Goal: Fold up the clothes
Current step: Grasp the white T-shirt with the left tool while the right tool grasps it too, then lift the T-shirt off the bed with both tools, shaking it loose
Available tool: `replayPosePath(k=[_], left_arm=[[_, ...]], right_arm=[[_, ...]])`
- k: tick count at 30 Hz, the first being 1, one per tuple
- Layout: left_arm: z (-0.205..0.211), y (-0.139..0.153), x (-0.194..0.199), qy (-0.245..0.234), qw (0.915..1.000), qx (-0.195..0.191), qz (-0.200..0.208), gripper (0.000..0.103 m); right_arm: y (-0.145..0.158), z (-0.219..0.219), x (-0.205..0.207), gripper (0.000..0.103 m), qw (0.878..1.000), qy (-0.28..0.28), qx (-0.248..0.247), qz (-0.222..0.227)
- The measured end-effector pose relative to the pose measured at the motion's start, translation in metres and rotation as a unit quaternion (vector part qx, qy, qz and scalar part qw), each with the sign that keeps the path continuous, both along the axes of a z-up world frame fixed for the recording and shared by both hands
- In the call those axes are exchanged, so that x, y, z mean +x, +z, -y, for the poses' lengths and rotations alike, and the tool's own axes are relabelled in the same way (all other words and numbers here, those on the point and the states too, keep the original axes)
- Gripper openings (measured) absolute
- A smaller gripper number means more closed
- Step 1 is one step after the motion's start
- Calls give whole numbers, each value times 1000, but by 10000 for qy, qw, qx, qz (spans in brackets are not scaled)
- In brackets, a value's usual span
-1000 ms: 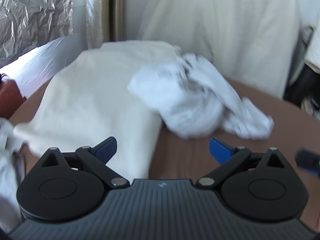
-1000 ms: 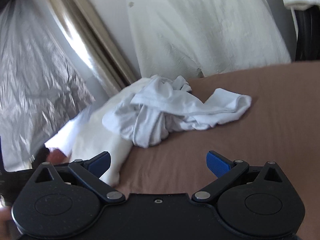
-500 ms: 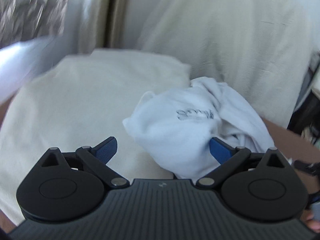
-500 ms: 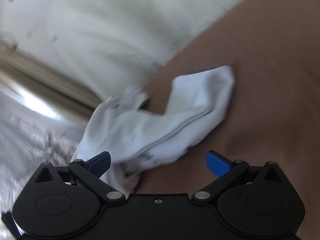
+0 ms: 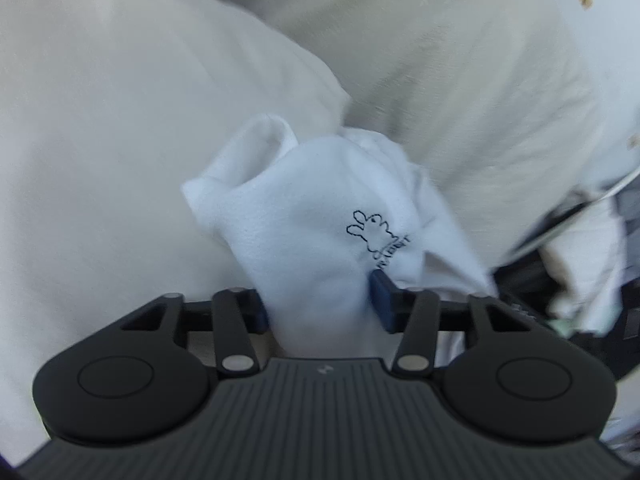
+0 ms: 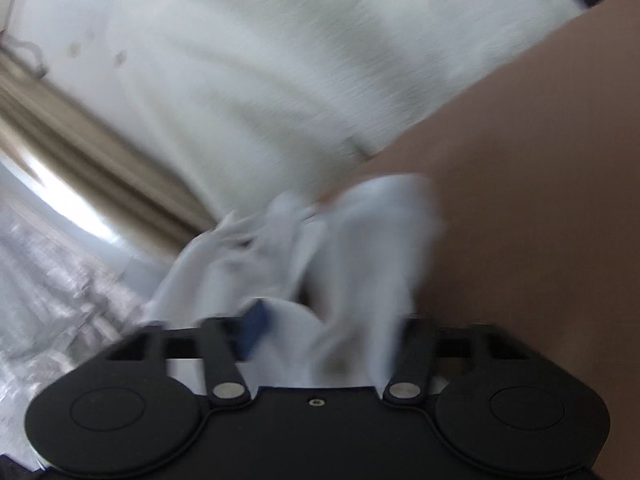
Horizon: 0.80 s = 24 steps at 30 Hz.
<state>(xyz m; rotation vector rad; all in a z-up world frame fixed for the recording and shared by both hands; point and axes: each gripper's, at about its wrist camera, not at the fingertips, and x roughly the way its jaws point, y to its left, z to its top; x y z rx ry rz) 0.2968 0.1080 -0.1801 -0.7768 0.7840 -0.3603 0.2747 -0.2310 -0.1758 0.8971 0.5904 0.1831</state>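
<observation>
Left wrist view: both grippers have just closed on the crumpled white garment [image 5: 320,216], left gripper [image 5: 320,308], right gripper [image 6: 320,332] (blurred). Next: lift, spread flat.

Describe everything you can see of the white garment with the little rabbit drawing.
The white garment is soft knit cloth, crumpled in a bunch, with a small black outline rabbit and lettering. It lies partly on a cream folded cloth, near the brown table. The left tool has just closed on one bunched part; the right tool has closed on another, blurred.
</observation>
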Motion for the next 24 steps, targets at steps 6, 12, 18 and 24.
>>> replayPosePath(k=[6, 12, 18, 24], left_arm=[[-2, -21, 9, -555, 9925, -986, -472, 39], [33, 6, -3, -1565, 9815, -1099, -88, 39], [84, 44, -57, -2452, 9640, -950, 397, 40], [122, 85, -136, -3097, 9429, -934, 789, 53]], right_arm=[[13, -30, 1, 36, 9933, 1086, 331, -231], [37, -16, -28, 34, 9887, 1239, 791, -280], [72, 23, -102, 33, 9884, 1366, 664, -70], [112, 51, -183, 33, 9899, 1388, 268, 96]])
